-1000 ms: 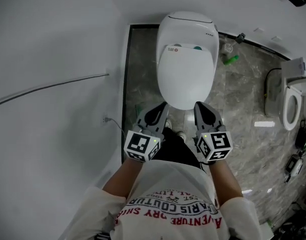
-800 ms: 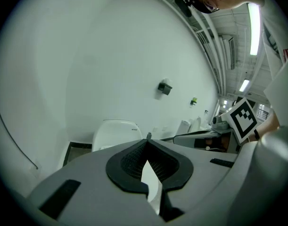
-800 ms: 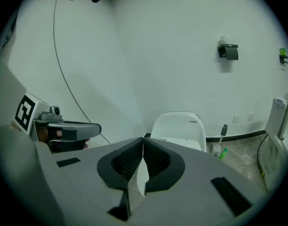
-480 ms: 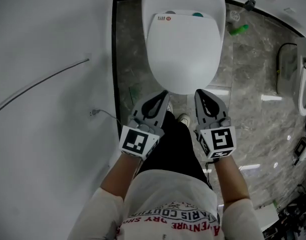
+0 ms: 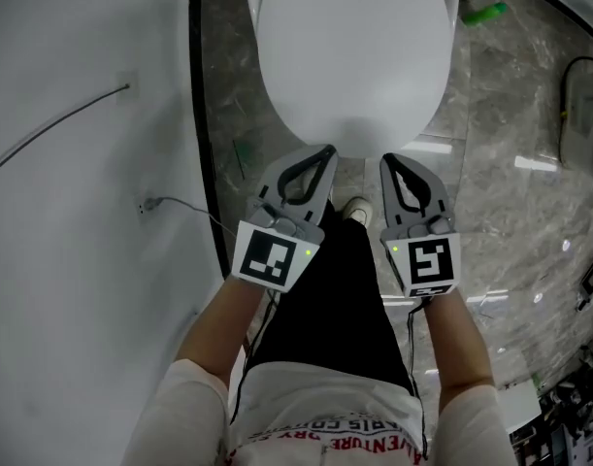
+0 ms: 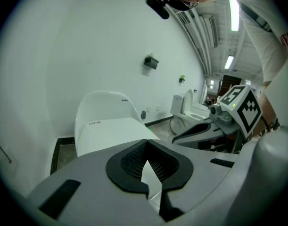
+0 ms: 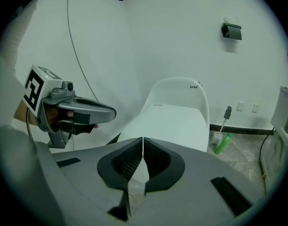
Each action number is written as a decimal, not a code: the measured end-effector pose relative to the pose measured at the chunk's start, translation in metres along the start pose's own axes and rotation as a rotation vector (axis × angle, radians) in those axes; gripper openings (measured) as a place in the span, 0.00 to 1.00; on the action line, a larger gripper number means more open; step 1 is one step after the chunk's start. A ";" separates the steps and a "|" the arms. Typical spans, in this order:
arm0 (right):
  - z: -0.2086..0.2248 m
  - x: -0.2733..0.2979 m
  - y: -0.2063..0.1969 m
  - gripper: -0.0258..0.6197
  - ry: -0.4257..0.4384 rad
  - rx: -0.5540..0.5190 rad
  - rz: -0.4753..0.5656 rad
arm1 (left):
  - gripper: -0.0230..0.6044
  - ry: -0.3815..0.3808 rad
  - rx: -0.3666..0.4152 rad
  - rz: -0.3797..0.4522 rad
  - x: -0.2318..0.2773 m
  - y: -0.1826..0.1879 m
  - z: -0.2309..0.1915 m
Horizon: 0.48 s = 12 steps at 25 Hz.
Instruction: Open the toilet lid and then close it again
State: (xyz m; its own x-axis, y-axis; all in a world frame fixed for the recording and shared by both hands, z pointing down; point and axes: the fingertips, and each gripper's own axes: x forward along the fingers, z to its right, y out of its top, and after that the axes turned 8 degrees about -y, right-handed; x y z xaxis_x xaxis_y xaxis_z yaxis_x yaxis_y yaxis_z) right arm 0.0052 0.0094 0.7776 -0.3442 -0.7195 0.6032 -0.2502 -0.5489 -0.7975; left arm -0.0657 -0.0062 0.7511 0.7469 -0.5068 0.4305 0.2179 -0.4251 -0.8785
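A white toilet with its lid [image 5: 349,56] down fills the top of the head view; the lid [image 6: 113,131] also shows ahead in the left gripper view, and the lid [image 7: 169,121] in the right gripper view. My left gripper [image 5: 325,149] is shut and empty, its tips just short of the lid's front rim. To its right my right gripper [image 5: 385,159] is shut and empty too, its tips at the same rim. Neither is seen touching the lid. In the gripper views the left gripper [image 6: 146,142] and right gripper [image 7: 143,140] have their jaws closed tip to tip.
A white wall [image 5: 73,163] runs along the left with a thin cable [image 5: 53,134] on it. A green bottle [image 5: 485,13] lies on the marble floor [image 5: 510,192] at the right. A toilet brush [image 7: 224,121] stands by the far wall. My shoes [image 5: 354,210] show between the grippers.
Both grippers have sunk toward the front of the toilet, and the toilet now looms larger and higher in the head view. Both stayed shut.
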 end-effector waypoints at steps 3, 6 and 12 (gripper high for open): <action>-0.002 0.009 -0.036 0.07 0.000 -0.117 -0.032 | 0.05 -0.022 0.091 -0.064 0.015 -0.040 0.013; -0.004 0.019 -0.066 0.07 -0.008 -0.268 -0.050 | 0.05 -0.020 0.193 -0.176 0.026 -0.083 0.018; -0.009 0.034 -0.109 0.07 -0.028 -0.588 -0.081 | 0.12 0.012 0.482 -0.287 0.039 -0.130 0.017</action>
State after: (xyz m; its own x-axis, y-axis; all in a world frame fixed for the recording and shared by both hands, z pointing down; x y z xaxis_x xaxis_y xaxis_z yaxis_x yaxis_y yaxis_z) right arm 0.0123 0.0489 0.8847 -0.2813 -0.7004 0.6560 -0.7367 -0.2804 -0.6153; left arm -0.0542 0.0419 0.8781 0.6086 -0.4313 0.6660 0.6757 -0.1582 -0.7200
